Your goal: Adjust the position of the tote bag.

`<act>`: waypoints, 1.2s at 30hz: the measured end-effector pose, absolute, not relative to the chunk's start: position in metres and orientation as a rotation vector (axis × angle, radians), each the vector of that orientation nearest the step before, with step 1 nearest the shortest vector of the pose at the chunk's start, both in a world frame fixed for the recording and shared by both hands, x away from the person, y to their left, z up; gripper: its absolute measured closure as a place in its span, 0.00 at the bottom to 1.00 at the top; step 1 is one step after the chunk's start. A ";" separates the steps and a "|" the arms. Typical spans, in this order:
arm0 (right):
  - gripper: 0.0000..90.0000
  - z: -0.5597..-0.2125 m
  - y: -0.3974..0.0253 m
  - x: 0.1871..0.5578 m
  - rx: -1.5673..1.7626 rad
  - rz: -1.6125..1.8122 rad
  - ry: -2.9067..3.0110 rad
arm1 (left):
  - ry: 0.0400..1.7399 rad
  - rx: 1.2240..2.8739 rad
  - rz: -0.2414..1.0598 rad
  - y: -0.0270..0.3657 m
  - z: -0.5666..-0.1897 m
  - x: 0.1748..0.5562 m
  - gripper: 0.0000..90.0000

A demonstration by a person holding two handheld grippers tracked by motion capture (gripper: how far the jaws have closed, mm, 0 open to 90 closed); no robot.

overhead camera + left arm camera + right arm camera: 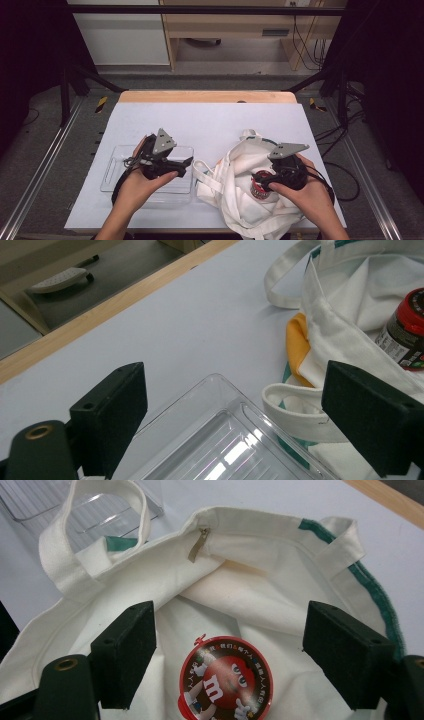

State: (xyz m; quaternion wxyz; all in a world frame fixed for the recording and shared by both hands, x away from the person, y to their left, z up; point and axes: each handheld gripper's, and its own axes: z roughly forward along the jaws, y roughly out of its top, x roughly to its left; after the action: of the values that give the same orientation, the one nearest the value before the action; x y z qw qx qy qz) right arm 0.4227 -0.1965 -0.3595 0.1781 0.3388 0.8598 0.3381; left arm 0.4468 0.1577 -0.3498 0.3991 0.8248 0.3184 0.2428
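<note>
White canvas tote bag (pixel 240 185) lies beside a clear tray (pixel 112 172) from above. Left gripper (pixel 235 415): jaws wide, empty, over the tray. Right gripper (pixel 230 650): jaws wide around a red-lidded candy jar (pixel 226 680) inside the bag; closing on it looks next.

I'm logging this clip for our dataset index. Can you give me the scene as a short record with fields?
surface: pale lavender-grey table with a wooden far edge
container: clear plastic rectangular tray, nothing seen inside
bag: cream canvas tote bag, open, green trim, beside the tray
item in bag: red-lidded candy jar, standing in the bag's opening
left gripper: open, over the tray, holding nothing
right gripper: open, jaws either side of the jar, not touching it
</note>
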 end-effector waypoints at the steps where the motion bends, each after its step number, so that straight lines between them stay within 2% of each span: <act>1: 0.25 -0.361 -0.197 0.422 0.959 0.957 2.428 | 0.813 2.085 0.613 0.160 -0.351 0.447 0.13; 15: 0.22 -0.377 -0.212 0.418 0.982 0.971 2.448 | 0.937 1.993 0.609 0.214 -0.353 0.439 0.12; 20: 0.16 -0.385 -0.209 0.420 0.963 0.959 2.492 | 0.955 1.998 0.602 0.221 -0.356 0.441 0.12; 36: 0.11 -0.404 -0.211 0.423 0.937 0.916 2.520 | 0.975 2.016 0.576 0.228 -0.363 0.445 0.11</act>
State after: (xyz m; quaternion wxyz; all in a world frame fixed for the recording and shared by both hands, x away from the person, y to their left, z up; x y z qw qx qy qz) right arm 0.4235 -0.2107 -0.4043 0.1502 0.3261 0.8772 0.3189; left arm 0.4447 0.2277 -0.3632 0.4029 0.7980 0.3858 0.2280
